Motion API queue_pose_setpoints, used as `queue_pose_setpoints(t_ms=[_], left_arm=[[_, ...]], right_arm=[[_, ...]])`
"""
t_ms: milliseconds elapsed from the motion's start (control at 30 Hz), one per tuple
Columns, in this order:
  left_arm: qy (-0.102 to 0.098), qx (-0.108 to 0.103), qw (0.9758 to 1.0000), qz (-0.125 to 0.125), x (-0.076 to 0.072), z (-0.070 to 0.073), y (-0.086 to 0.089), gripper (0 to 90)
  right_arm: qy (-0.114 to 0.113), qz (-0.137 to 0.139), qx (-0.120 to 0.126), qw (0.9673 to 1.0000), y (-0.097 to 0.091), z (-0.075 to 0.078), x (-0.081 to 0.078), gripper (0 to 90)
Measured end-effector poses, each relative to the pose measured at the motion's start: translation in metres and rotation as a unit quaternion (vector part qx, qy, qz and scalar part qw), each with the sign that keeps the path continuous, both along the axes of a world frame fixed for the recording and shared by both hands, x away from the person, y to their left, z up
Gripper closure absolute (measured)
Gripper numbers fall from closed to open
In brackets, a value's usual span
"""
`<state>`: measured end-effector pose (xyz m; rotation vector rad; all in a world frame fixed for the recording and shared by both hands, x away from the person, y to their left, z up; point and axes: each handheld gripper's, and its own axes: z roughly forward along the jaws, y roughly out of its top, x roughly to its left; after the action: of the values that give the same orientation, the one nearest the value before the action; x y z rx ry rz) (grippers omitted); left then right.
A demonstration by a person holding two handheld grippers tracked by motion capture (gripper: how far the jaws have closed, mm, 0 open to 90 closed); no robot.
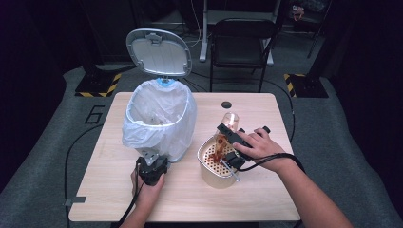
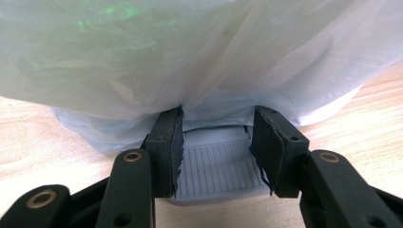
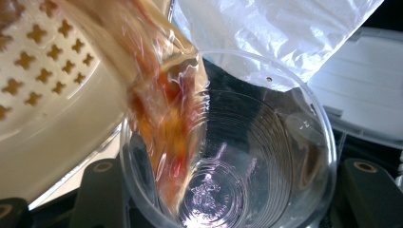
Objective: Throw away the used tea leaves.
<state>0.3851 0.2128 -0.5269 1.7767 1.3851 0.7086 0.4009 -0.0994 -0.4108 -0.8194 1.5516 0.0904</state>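
A grey pedal bin [image 1: 159, 118] lined with a white bag [image 2: 190, 47] stands on the table's left half, its lid [image 1: 159, 52] up. My left gripper [image 1: 151, 164] rests at the bin's base, its jaws apart over the grey ribbed pedal [image 2: 218, 166]; in its own view this gripper [image 2: 218, 137] is open. My right gripper [image 1: 228, 142] is shut on a clear plastic cup [image 1: 230, 124], tipped over a cream perforated strainer bowl [image 1: 209, 166]. Wet orange-red scraps [image 3: 161, 123] slide from the cup [image 3: 266, 142] toward the strainer [image 3: 52, 95].
The wooden table [image 1: 190, 199] has a small round hole [image 1: 226, 104] near its far edge. A black folding chair [image 1: 242, 38] stands behind the table. Cables trail from both grippers over the near edge.
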Motion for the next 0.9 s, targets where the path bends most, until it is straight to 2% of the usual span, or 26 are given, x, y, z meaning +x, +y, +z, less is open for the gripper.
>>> queue_pose_setpoints(t_ms=[67, 100, 133, 167, 200, 233, 267, 300, 333, 367, 400, 433, 467, 500, 600, 633, 667, 867, 900], left_arm=[[0.002, 0.003, 1.0000, -0.003, 0.000, 0.000, 0.001, 54.0], [0.003, 0.003, 1.0000, -0.002, 0.000, 0.000, 0.000, 54.0], [0.001, 0.004, 1.0000, -0.001, 0.000, 0.000, 0.000, 54.0], [0.002, 0.004, 1.0000, -0.002, 0.000, 0.000, 0.001, 54.0], [0.002, 0.003, 1.0000, -0.002, 0.000, 0.000, 0.000, 54.0], [0.001, 0.003, 1.0000, -0.001, 0.000, 0.000, 0.000, 54.0], [0.000, 0.003, 1.0000, 0.000, 0.000, 0.000, 0.000, 54.0], [0.001, 0.004, 1.0000, -0.001, 0.000, 0.000, 0.000, 54.0], [0.003, 0.003, 1.0000, -0.001, 0.000, 0.000, 0.000, 54.0], [0.002, 0.004, 1.0000, -0.002, 0.000, 0.000, 0.000, 54.0], [0.002, 0.004, 1.0000, -0.001, 0.000, 0.000, 0.000, 54.0], [-0.003, -0.005, 1.0000, 0.002, 0.000, 0.000, -0.001, 54.0], [0.000, 0.004, 1.0000, -0.001, 0.000, 0.000, 0.000, 54.0], [0.002, 0.004, 1.0000, -0.001, 0.000, 0.000, 0.001, 54.0], [-0.001, 0.006, 1.0000, -0.001, 0.000, 0.000, 0.001, 54.0], [-0.001, 0.007, 1.0000, -0.001, 0.000, 0.000, 0.001, 54.0], [0.000, 0.006, 1.0000, -0.001, 0.000, 0.000, 0.001, 54.0], [-0.001, 0.006, 1.0000, 0.000, 0.000, 0.000, 0.001, 54.0], [0.001, 0.005, 1.0000, -0.002, 0.000, 0.000, 0.001, 54.0]], right_arm=[[-0.020, 0.010, -0.011, 0.9997, 0.000, 0.000, -0.002, 37.7], [-0.019, 0.003, -0.028, 0.9994, 0.000, -0.001, -0.003, 37.7], [-0.032, 0.014, -0.036, 0.9987, 0.000, -0.003, -0.004, 37.7], [-0.035, 0.013, -0.040, 0.9985, -0.001, -0.005, -0.006, 37.6], [-0.029, 0.012, 0.023, 0.9992, -0.004, -0.016, -0.008, 37.6], [-0.029, 0.012, 0.023, 0.9992, -0.004, -0.016, -0.008, 37.6], [-0.079, 0.040, -0.056, 0.9945, -0.001, -0.010, -0.009, 37.5], [-0.079, 0.040, -0.056, 0.9945, -0.001, -0.010, -0.009, 37.5], [-0.077, 0.049, -0.036, 0.9952, -0.002, -0.013, -0.008, 37.3], [-0.095, 0.045, -0.077, 0.9914, -0.003, -0.009, -0.011, 37.3], [-0.095, 0.046, -0.081, 0.9911, -0.003, -0.009, -0.011, 37.3], [-0.093, 0.043, -0.057, 0.9931, -0.003, -0.012, -0.013, 37.2], [-0.100, 0.052, -0.078, 0.9905, -0.002, -0.009, -0.013, 37.2], [-0.101, 0.053, -0.085, 0.9898, -0.002, -0.009, -0.013, 37.1], [-0.098, 0.053, -0.084, 0.9902, -0.001, -0.007, -0.013, 37.0], [-0.093, 0.047, -0.060, 0.9928, -0.002, -0.010, -0.013, 37.0], [-0.101, 0.054, -0.085, 0.9897, -0.001, -0.006, -0.012, 37.0], [-0.103, 0.054, -0.086, 0.9894, -0.001, -0.006, -0.012, 36.9], [-0.095, 0.046, -0.064, 0.9923, -0.002, -0.009, -0.011, 36.9]])
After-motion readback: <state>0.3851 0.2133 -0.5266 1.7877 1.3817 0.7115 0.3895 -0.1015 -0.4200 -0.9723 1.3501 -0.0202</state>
